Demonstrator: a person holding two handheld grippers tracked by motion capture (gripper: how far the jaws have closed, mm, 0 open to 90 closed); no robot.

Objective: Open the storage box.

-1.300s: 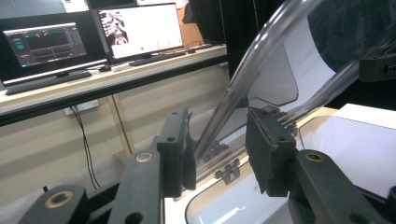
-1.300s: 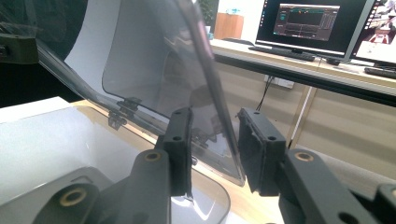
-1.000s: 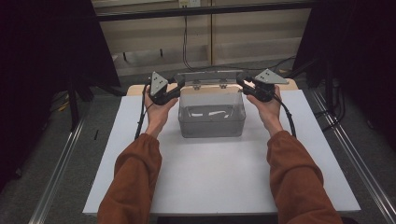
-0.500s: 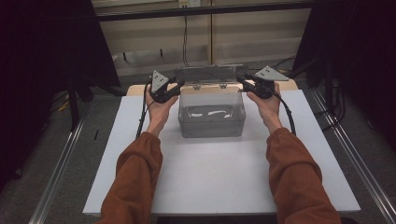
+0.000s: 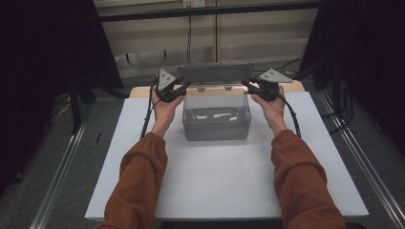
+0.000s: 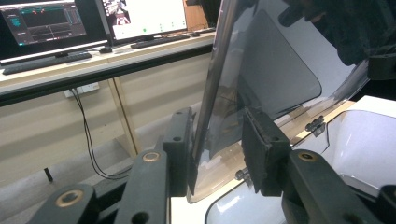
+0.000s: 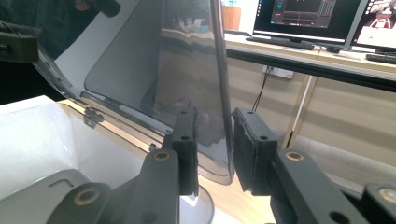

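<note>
A clear plastic box (image 5: pixel 217 125) stands at the back middle of the white table, its hinged lid (image 5: pixel 215 75) raised nearly upright behind it. My left gripper (image 5: pixel 184 87) is at the lid's left edge and my right gripper (image 5: pixel 246 84) at its right edge. In the left gripper view the lid (image 6: pixel 275 70) runs between the jaws of my left gripper (image 6: pixel 217 149), which have just been closing onto its rim. In the right gripper view the lid (image 7: pixel 187 60) sits pinched in my right gripper (image 7: pixel 215 149). Small pale pieces (image 5: pixel 222 115) lie inside the box.
The white tabletop (image 5: pixel 215 181) stretches from the box to the near edge. Metal rails (image 5: pixel 57 176) run along both sides on the floor. Beyond the table a desk carries monitors (image 6: pixel 144 16) and keyboards, and cables hang down the wall (image 5: pixel 189 43).
The lid has swung up a little, from leaning back to nearly upright, with both grippers on its side edges. The hands have barely shifted.
</note>
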